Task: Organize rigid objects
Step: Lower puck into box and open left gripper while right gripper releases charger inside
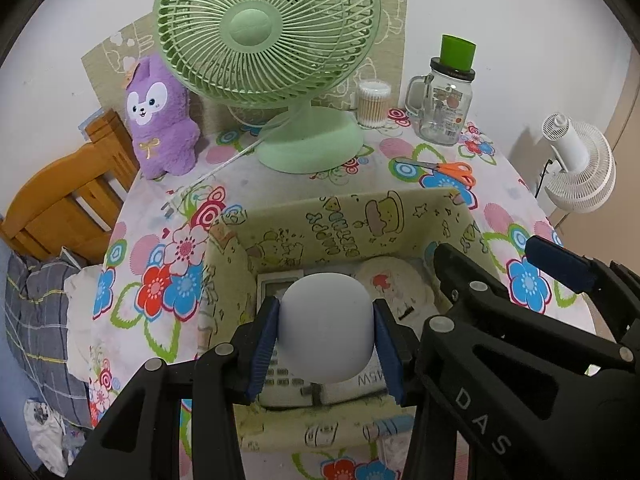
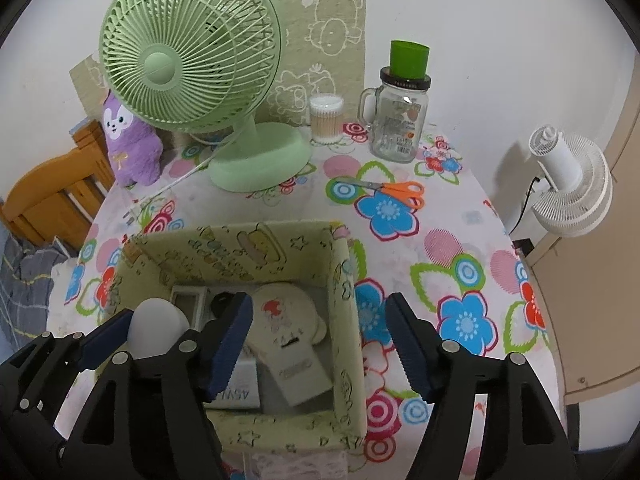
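Note:
My left gripper (image 1: 326,350) is shut on a pale grey rounded object (image 1: 325,326) and holds it above the open patterned fabric box (image 1: 320,220). The object also shows in the right wrist view (image 2: 156,330). Inside the box lie a cream handheld fan with a cartoon print (image 2: 286,332), a white remote or calculator (image 1: 280,376) and a white box with lettering (image 2: 240,390). My right gripper (image 2: 320,344) is open and empty, straddling the box's right wall (image 2: 346,304). Orange-handled scissors (image 2: 394,190) lie on the floral tablecloth behind the box.
A green desk fan (image 2: 192,80) stands at the back with a purple plush (image 2: 128,144) to its left. A cotton swab tub (image 2: 326,118) and a glass mug jar (image 2: 400,120) with a green cup on top stand at back right. A white fan (image 2: 568,188) is off the table's right edge.

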{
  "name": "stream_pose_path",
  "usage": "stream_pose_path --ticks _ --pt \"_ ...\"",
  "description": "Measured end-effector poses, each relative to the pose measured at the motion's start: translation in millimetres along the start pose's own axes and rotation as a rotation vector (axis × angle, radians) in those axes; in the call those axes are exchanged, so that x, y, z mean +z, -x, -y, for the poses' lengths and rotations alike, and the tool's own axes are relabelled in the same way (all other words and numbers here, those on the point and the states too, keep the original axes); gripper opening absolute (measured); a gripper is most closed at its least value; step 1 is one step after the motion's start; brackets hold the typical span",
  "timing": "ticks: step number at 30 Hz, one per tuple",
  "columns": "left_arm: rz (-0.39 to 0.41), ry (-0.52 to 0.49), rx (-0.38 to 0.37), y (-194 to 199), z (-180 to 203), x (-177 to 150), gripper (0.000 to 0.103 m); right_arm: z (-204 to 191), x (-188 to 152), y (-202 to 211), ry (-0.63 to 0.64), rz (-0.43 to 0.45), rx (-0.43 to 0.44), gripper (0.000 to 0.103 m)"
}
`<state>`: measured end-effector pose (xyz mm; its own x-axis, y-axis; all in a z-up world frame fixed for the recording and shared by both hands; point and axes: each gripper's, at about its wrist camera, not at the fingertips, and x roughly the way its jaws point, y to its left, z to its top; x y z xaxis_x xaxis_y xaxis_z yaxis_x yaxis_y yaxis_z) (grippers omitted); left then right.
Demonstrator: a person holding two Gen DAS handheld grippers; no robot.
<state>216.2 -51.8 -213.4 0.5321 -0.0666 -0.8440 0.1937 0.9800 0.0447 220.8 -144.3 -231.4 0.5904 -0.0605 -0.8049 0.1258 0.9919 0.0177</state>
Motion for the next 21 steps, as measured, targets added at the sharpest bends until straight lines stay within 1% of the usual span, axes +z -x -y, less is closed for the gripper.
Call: stream_pose_path --ticks 5,11,17,19,21 --pt "-0.004 -0.003 -0.007 -12.1 0.3 7.8 0.048 2.5 6.6 -12.6 -0.011 -0.015 -0.015 0.076" --pt "-0.021 0.007 -0.009 -26.9 0.2 13.1 0.048 5.6 10.2 -24.9 -0.029 -0.037 -0.019 0.076" --pt "-0.037 0.002 -0.030 -33.8 3.5 14.6 0.049 9.4 10.3 -30.6 -0.039 -0.054 -0.023 0.077" --pt "-0.041 0.002 -0.030 -34.7 4.2 14.5 0.068 10.4 10.1 -31.9 -0.044 -0.062 -0.019 0.077" --pt "-0.033 0.003 -0.019 -32.4 4.2 14.1 0.070 10.1 9.5 -30.5 -0.048 -0.063 -0.011 0.077"
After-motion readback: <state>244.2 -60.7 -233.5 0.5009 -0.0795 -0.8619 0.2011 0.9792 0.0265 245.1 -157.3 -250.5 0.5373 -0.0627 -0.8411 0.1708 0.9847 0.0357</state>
